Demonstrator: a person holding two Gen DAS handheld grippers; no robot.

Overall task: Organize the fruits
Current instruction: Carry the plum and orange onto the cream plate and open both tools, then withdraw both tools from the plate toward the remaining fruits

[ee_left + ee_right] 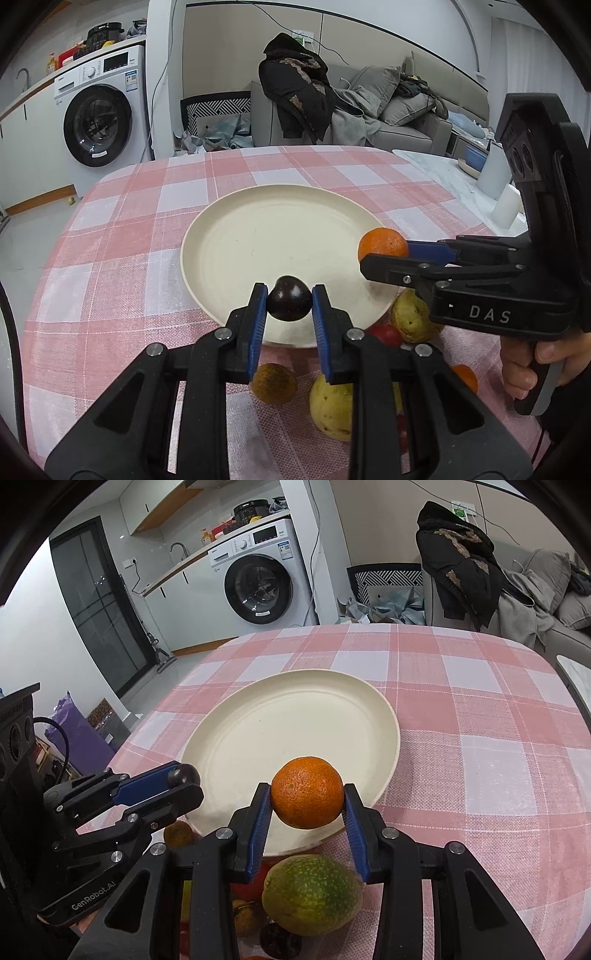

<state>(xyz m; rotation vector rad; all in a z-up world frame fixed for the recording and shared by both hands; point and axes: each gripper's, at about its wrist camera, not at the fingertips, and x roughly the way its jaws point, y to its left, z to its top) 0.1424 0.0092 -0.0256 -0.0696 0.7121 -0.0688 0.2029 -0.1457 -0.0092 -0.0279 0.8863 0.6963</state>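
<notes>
Blue pads of the left gripper [289, 303] squeeze a dark plum [289, 303] over the plate's [236, 218] near edge. The right gripper [307, 794] pinches an orange [307, 792] there too. Round fruit may roll off the plate if dropped from high.

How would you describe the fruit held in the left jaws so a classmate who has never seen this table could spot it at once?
Start at the pink checked tablecloth and find the bare cream plate at its centre. Above the plate's near rim, the left gripper pinches a small dark plum. It is the only near-black, glossy fruit in the air; the right gripper holds an orange.
</notes>
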